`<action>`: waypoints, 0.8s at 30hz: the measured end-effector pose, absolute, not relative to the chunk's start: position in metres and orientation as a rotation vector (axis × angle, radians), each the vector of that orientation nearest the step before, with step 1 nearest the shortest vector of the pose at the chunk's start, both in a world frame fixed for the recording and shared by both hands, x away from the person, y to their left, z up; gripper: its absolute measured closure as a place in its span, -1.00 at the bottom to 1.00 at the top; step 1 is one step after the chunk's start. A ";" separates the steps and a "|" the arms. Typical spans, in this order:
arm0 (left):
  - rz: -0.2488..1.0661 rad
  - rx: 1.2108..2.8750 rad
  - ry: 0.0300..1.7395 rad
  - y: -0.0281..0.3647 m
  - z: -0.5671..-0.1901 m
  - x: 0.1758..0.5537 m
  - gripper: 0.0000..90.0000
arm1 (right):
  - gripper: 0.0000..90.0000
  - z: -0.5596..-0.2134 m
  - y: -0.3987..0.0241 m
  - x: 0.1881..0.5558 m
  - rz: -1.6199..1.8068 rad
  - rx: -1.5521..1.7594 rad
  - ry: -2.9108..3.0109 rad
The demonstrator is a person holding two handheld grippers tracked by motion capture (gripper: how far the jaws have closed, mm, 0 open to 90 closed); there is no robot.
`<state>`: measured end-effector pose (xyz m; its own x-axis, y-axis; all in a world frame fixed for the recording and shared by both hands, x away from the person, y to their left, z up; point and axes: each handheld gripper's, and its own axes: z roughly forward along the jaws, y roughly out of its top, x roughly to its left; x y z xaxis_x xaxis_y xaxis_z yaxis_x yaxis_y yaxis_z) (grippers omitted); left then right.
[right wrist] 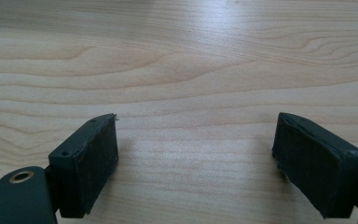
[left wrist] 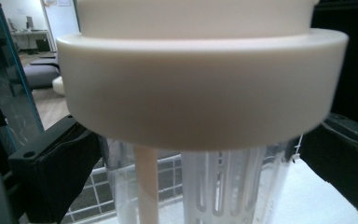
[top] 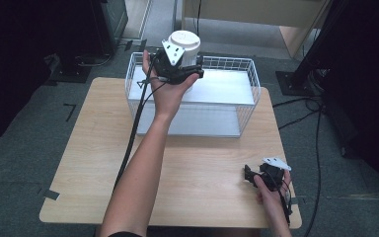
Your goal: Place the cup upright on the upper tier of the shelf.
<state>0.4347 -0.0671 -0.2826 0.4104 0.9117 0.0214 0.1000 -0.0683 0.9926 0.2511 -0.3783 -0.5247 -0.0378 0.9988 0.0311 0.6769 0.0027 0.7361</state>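
Left tool (top: pixel 193 69) grips the clear, white-lidded container (left wrist: pixel 200 154) between its jaws, above the wire basket (top: pixel 249 89). Right tool (right wrist: pixel 196 154), jaws spread wide and holding nothing, sits low over the tabletop (right wrist: pixel 191 60).

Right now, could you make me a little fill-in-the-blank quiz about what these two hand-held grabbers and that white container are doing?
1. The left gripper has its jaws on either side of a clear container with a white ____.
2. That container sits at the wire ____ on the table.
3. The right gripper points at bare wood, and its jaws stand ____.

Missing words: lid; basket; open
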 end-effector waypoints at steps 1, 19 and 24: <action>0.867 1.489 0.947 -0.067 -0.283 0.434 -1.00 | -0.68 -0.525 -0.378 0.251 0.808 1.722 1.767; 0.857 1.493 0.925 -0.056 -0.305 0.407 -1.00 | -0.68 -0.525 -0.378 0.251 0.805 1.725 1.767; 0.863 1.520 0.896 -0.052 -0.315 0.391 -1.00 | -0.68 -0.525 -0.378 0.251 0.805 1.727 1.765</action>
<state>0.3914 -0.0520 -0.3152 0.4451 0.8941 0.0494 0.0823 -0.0957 0.9920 0.2511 -0.3781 -0.5247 -0.0351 0.9989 0.0301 0.6777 0.0017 0.7353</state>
